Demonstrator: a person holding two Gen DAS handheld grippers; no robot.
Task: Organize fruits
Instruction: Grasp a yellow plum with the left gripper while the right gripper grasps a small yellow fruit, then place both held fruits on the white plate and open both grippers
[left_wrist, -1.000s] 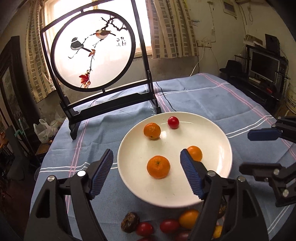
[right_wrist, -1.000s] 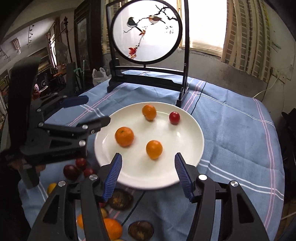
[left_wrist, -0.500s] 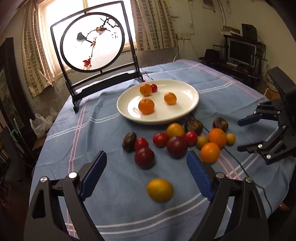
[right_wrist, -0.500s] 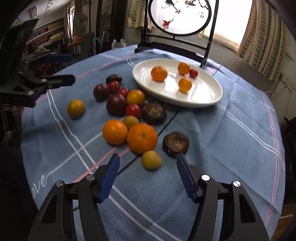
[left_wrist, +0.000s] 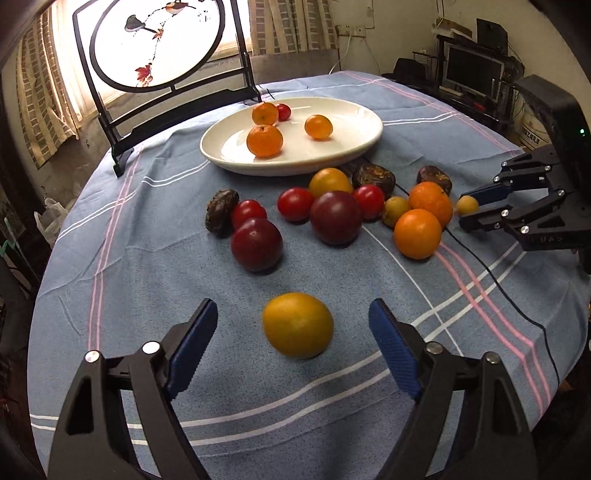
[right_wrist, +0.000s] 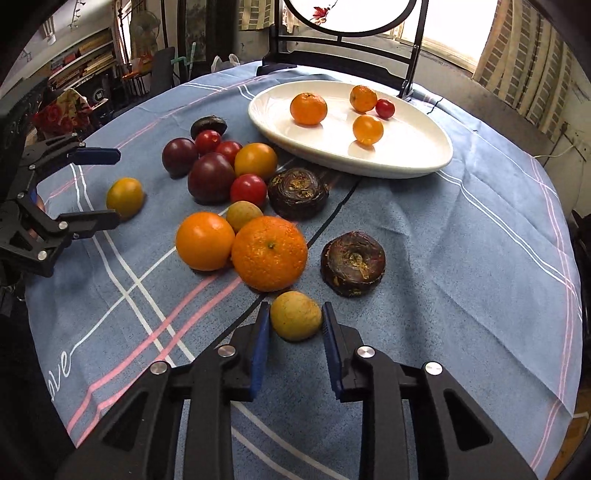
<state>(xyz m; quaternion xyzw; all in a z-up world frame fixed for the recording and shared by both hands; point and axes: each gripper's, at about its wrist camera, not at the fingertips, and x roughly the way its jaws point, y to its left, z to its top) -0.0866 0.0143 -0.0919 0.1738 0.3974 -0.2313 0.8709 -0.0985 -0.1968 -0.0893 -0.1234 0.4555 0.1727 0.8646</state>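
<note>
Two tools work the fruit: the left tool (left_wrist: 293, 332) stands spread around a yellow fruit (left_wrist: 297, 325) near the tabletop's front edge, while the right tool (right_wrist: 295, 328) brackets a small pale fruit (right_wrist: 295, 315), not yet touching.

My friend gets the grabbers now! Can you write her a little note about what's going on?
Left gripper: open, a yellow-orange fruit between its fingers, not gripped.
Right gripper: nearly closed around a small pale yellow fruit; contact unclear.
White plate: holds three orange fruits and one small red one.
Left to do: the pile on the blue tablecloth, including red, dark purple, orange and brown pieces.
</note>
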